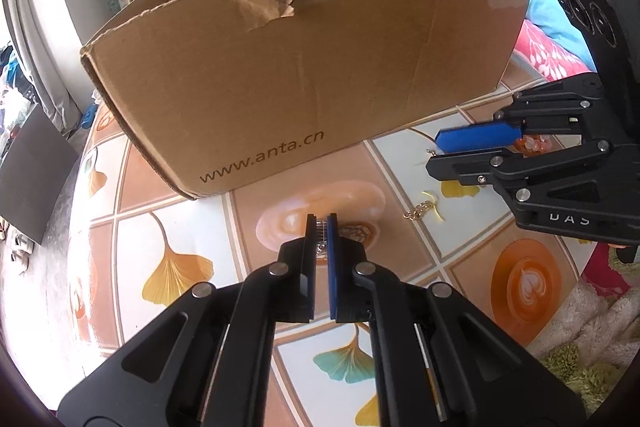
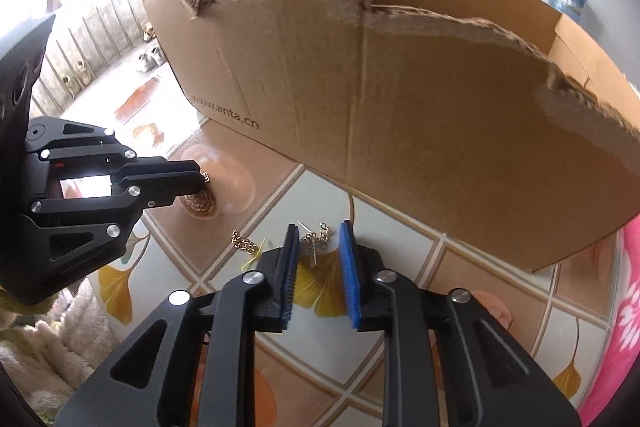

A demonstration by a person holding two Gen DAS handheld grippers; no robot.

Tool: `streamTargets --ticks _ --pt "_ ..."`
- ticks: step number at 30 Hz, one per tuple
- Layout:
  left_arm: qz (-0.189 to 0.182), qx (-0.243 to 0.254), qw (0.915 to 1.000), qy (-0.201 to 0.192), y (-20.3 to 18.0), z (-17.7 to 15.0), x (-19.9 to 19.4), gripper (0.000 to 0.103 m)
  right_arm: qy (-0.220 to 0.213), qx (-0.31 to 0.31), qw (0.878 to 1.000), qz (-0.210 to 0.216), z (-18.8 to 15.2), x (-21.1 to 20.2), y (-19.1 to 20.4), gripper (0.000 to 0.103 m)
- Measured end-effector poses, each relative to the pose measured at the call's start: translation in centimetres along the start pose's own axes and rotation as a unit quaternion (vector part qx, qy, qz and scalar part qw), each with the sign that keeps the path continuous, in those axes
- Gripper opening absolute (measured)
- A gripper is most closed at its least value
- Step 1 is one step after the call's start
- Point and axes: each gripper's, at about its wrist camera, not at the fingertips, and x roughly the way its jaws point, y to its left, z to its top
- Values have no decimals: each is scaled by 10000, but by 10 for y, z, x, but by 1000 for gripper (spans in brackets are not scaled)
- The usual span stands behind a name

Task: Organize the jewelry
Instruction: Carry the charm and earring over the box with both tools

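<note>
Left wrist view recorded one cardboard box [image 1: 304, 75], open-topped with a torn upper rim, standing on a round table [image 1: 460, 267] covered in a tile-and-ginkgo-leaf print. Printed on the box's near wall, readable: "www.anta.cn". Two grippers counted. Left gripper [image 1: 321, 223] had its jaws pressed nearly together, pinching a small silver chain piece [image 1: 321, 227] between the blue pads, just above the tabletop in front of the box's near wall. Right gripper [image 1: 436, 151] showed from the side at the table's right edge; partial lettering on its body could not be read with confidence. Loose jewelry counted in this view: one gold chain [image 1: 420, 209] lying beside a yellow tie [image 1: 434, 205], between the two grippers, touching neither. Right wrist view showed the right gripper's jaws standing apart with a narrow gap, pads not pressing on anything; a second silver chain piece [image 2: 316, 241] lay on the table within that gap, near the fingertips. The gold chain [image 2: 244, 243] lay just left of the right gripper's left finger. Open room: a strip of bare tabletop ran between the box's near wall and the table's near edge; the box closed off the far side. A fluffy cream fabric [image 1: 592, 315] bordered the table's near right edge.
</note>
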Motion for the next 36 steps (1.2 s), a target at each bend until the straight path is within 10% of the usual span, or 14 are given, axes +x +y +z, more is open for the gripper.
streamTargets --ticks 22,31,36 --pt "31 -190 9972 -727 13 9 -71 4 -1096 174 9936 200 16 -84 1 5" --pt "-261 -84 9841 -1752 17 66 -125 4 -2082 176 9777 204 54 -138 -14 5" --pt "-465 -238 9863 -1564 21 101 -91 4 -1962 415 9796 98 71 -121 -41 5"
